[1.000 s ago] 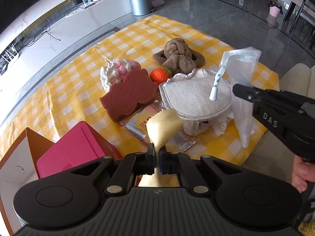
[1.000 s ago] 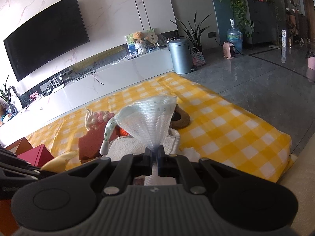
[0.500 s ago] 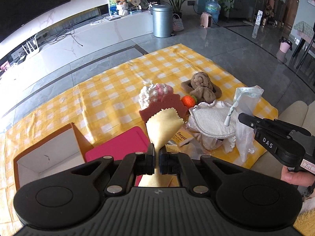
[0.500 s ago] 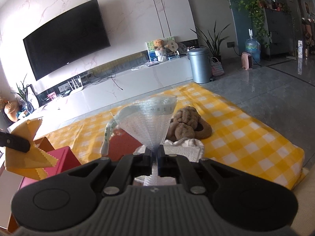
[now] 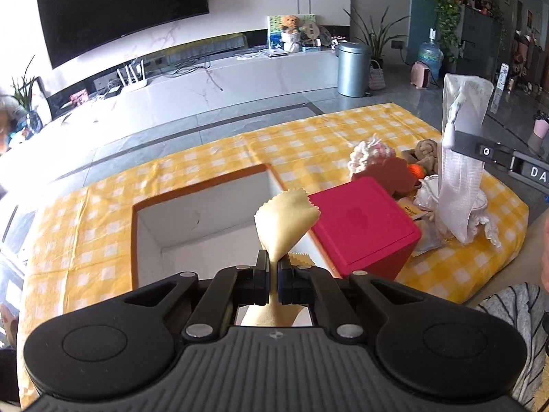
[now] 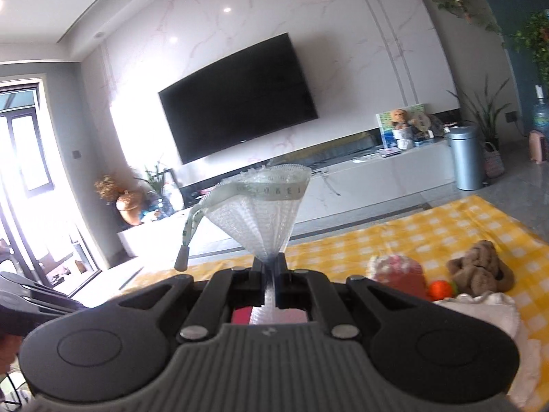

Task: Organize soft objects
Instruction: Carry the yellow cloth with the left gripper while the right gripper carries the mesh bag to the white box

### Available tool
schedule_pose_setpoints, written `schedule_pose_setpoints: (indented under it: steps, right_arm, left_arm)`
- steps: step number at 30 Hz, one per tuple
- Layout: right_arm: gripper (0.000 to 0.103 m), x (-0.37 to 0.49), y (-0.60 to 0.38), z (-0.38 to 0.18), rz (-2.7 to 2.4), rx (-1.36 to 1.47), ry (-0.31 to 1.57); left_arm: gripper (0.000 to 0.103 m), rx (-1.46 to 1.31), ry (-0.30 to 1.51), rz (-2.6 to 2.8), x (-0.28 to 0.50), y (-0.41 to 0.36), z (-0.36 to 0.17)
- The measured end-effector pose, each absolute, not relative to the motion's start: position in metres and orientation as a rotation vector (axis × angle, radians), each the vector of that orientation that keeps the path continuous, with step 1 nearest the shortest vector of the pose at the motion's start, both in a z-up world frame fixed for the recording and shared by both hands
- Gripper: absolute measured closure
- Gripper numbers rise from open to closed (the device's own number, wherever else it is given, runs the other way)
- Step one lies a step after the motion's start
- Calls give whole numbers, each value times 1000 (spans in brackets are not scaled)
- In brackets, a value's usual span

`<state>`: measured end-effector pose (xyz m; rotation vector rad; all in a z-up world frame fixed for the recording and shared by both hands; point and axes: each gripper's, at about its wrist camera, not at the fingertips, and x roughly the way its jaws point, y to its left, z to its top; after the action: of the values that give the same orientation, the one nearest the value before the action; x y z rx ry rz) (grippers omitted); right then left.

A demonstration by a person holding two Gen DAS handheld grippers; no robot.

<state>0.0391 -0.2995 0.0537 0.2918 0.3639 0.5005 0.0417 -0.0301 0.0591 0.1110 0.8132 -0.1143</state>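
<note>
My left gripper (image 5: 273,267) is shut on a pale yellow cloth (image 5: 284,221) and holds it above the near edge of an open brown box with a white inside (image 5: 206,213). My right gripper (image 6: 271,267) is shut on a clear mesh bag with a drawstring (image 6: 266,213), held up in the air; it also shows in the left wrist view (image 5: 461,185), over the pile at the right. On the yellow checked cloth lie a brown knitted toy (image 6: 480,269), an orange ball (image 6: 441,289), a pink-white knit piece (image 5: 372,151), a brown sponge (image 5: 394,171) and a white towel (image 6: 480,309).
A magenta box (image 5: 360,226) stands right of the open box. A sofa edge lies at the lower right (image 5: 535,237). A TV wall, a white console and a grey bin (image 5: 353,63) are behind the table.
My left gripper has swung left and up with the yellow cloth, from over the pile to over the open box. My right gripper has lifted the mesh bag higher and turned left.
</note>
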Motion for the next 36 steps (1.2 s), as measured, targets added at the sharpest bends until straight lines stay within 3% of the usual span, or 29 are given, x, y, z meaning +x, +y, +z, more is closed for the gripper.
schedule_pose_setpoints:
  steps: [13,29,31,36]
  right_arm:
    - [101,36,-148,20,827,106,571]
    - [101,50,-114,-17,773,25,710]
    - [101,49,-112,-20,778,17,720]
    - [101,46,-104,-27,779,-23,734]
  left_arm:
    - [99,115,936,-21,20,32,-7]
    - [92,131,919,-3,-5,49,-17]
    - [89,125,915,-8,-7,48,-15]
    - [65,106,874,-37,-17,54,-5]
